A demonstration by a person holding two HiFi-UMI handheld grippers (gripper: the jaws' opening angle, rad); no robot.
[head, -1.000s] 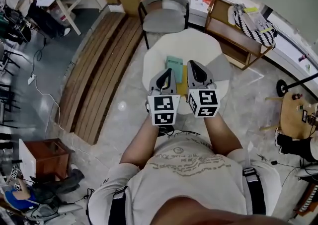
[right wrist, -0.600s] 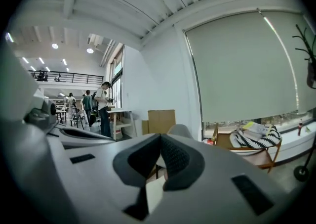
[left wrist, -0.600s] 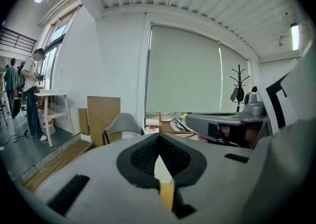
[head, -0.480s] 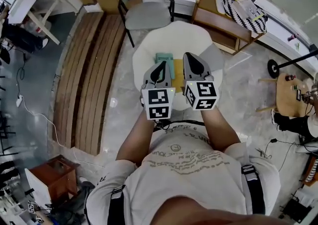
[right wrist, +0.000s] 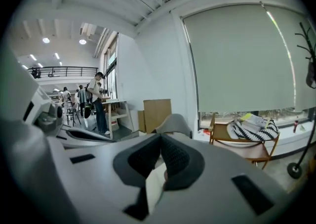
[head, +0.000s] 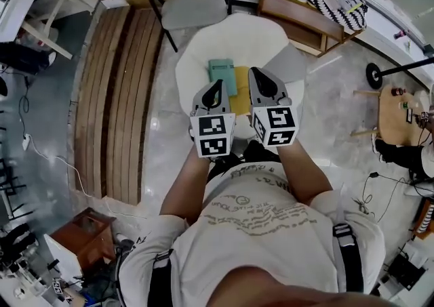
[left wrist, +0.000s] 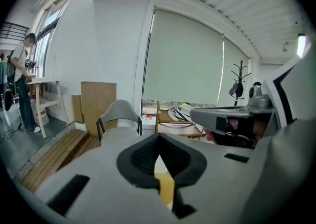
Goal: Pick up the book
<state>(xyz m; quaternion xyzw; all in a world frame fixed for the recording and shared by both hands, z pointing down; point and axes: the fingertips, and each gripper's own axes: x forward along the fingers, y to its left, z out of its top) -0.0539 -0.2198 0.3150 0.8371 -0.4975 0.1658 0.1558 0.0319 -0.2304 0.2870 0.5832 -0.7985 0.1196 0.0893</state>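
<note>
Marble floor, round white worktop [head: 254,38] w/ chair [head: 196,9] behind. L gripper [head: 219,85] & R gripper [head: 253,71] hover over near edge, fingers shut, empty. Green book [head: 220,74] lies flat mid-worktop beside yellow one [head: 240,82]: prob. light, stiff, thin; grab a free edge.

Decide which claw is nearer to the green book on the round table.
Left. The left claw hangs at the green book's near edge; the right claw is off to its right, beyond the yellow book.
</note>
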